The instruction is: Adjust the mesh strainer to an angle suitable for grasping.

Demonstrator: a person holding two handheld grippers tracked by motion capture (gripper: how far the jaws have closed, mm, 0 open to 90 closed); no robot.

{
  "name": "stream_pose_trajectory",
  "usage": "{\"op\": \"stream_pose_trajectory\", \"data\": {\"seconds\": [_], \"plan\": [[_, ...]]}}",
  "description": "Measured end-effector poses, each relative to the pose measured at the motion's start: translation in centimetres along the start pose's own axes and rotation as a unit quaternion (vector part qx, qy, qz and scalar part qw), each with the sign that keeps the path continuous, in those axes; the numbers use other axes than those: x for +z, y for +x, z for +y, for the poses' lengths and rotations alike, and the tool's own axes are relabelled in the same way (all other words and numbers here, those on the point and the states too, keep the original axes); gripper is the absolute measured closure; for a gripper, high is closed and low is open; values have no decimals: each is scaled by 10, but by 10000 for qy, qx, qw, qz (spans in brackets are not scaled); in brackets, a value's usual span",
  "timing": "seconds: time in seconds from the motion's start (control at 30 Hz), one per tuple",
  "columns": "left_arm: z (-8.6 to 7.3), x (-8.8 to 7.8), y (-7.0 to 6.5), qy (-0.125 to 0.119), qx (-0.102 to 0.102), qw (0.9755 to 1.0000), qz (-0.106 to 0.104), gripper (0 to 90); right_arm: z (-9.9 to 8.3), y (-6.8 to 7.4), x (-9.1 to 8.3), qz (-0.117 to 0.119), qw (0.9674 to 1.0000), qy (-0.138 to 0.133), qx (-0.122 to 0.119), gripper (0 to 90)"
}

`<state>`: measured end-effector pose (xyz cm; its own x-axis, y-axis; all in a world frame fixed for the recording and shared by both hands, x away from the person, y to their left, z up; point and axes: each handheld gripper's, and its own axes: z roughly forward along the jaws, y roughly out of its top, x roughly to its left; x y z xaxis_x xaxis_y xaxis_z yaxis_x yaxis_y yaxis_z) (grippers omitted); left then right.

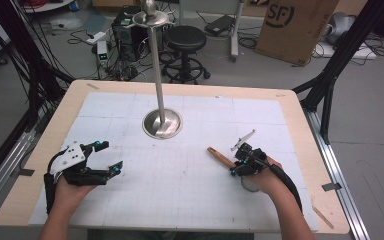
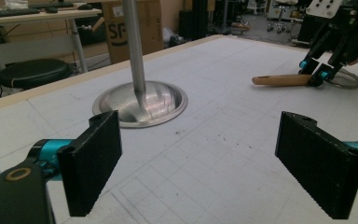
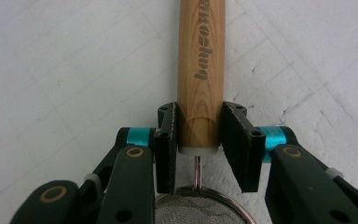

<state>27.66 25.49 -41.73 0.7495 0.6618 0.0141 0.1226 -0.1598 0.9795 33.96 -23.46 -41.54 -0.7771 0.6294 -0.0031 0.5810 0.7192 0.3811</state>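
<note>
A strainer with a wooden handle (image 1: 219, 156) and a round metal mesh bowl (image 1: 250, 184) lies on the white gridded mat at the right. My right gripper (image 1: 237, 167) is shut on the handle's inner end. In the right gripper view both black pads (image 3: 235, 140) press the sides of the printed handle (image 3: 200, 70), with the mesh (image 3: 196, 210) just below them. My left gripper (image 1: 109, 156) rests open at the left of the mat. Its pads (image 2: 93, 158) stand wide apart with nothing between them.
A tall metal stand with a round dished base (image 1: 162, 123) and a thin pole (image 1: 157, 75) rises from the mat's far middle. The mat (image 1: 190, 200) covers a wooden table. Beyond the far edge are a black stool (image 1: 185, 40) and a cardboard box (image 1: 292, 25).
</note>
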Motion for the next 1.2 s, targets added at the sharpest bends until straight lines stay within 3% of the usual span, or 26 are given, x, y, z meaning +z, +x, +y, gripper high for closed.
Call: {"op": "stream_pose_trajectory", "data": {"seconds": [0.1, 0.17, 0.3, 0.43, 0.47, 0.6, 0.63, 0.77, 0.8, 0.83, 0.87, 0.97, 1.0, 1.1, 1.17, 1.2], "plan": [[0, 1, -1, 16, 5, 10000, 1, 151, 5, 0, 1, -4, 9998, 174, 30, 656], [0, 1, -1, 31, 5, 10000, -13, 151, 12, 2, 1, -72, 9990, 431, 59, 659], [0, 2, -2, 39, 16, 10000, -21, 151, 13, 5, 2, -149, 9988, 458, 62, 674], [0, 1, -1, 39, 41, 10000, -14, 151, 6, 6, 1, -211, 9996, 199, 61, 681], [0, 1, -1, 40, 35, 10000, -11, 151, -2, 4, 0, -170, 9998, -78, 72, 682], [0, 1, -1, 43, 25, 10000, 6, 151, -15, 2, -5, 46, 9976, -653, 239, 682], [-1, 2, -1, 40, 14, 10000, 10, 151, -15, 2, -5, 46, 9976, -653, 239, 682], [0, 1, -1, 44, 27, 10000, 12, 151, -22, 8, -21, 175, 9897, -1408, 175, 682], [0, 1, -1, 44, 27, 10000, 12, 151, -22, 8, -21, 175, 9897, -1408, 175, 682], [0, 1, -1, 30, 23, 10000, 13, 151, -23, 12, -27, 261, 9850, -1695, 161, 682], [0, 1, -1, 25, 17, 10000, 3, 151, -23, 12, -27, 261, 9850, -1695, 161, 682], [1, 1, -2, 3, 29, 10000, -1, 151, -26, 21, -32, 381, 9751, -2182, 104, 682], [1, 1, -2, 0, 23, 10000, -6, 151, -28, 26, -33, 467, 9687, -2437, 77, 682], [1, 1, -2, -16, 10, 10000, -12, 151, -31, 30, -29, 660, 9587, -2768, 54, 682], [1, 1, -2, -21, 5, 10000, -26, 151, -31, 30, -30, 606, 9583, -2794, -10, 682], [1, 2, -3, -13, 18, 10000, -30, 151, -31, 31, -31, 612, 9562, -2863, -15, 682]]}}
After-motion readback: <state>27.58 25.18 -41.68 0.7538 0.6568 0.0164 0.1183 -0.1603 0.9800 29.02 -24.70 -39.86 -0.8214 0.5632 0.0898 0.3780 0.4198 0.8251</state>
